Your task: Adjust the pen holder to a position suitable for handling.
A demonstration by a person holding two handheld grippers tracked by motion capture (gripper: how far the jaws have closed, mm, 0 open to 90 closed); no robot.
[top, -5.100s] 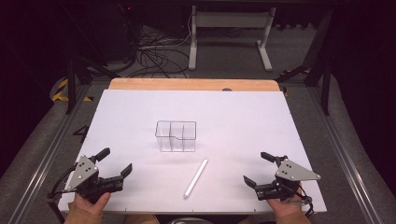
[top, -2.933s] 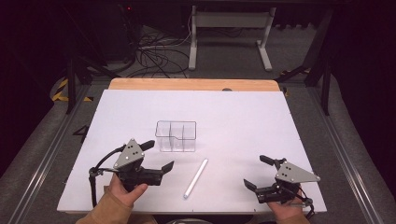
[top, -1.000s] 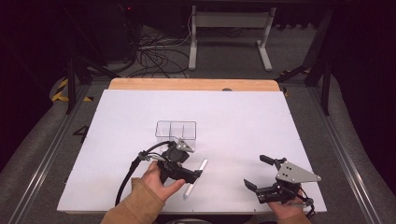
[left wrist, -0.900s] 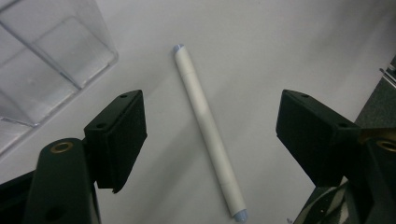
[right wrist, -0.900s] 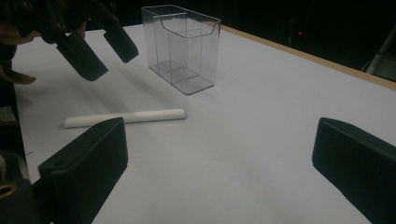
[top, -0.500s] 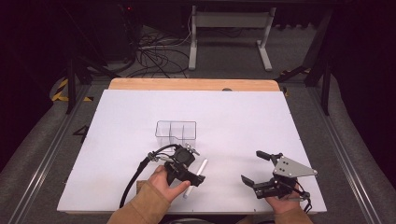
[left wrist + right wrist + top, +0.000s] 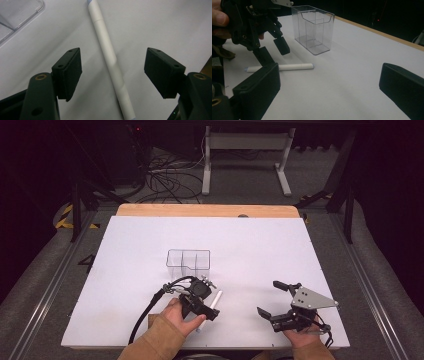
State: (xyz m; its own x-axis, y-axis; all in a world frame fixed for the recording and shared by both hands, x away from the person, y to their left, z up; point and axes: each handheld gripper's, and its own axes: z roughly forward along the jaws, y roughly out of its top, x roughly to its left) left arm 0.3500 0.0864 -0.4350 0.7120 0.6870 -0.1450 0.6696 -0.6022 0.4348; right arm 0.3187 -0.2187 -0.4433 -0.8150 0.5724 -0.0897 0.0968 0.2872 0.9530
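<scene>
Left gripper poised over the white pen

The left gripper (image 7: 202, 304), jaws spread astride the white pen (image 7: 110, 58) lying flat at the clear organizer's (image 7: 188, 261) 5 o'clock, could roll it away if closing off-centre; the right gripper (image 7: 280, 301) idles, jaws spread.

High view down over the table (image 7: 130, 270); both gripper views close, perhaps sharing the white pen (image 7: 110, 60).

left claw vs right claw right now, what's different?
The left claw points down at the table, its open jaws straddling the white marker without touching it; the right claw has nothing between its jaws. The left claw sits mid-table near the clear organizer; the right claw sits low at the table's near right edge. Both are open and hand-held.
</scene>
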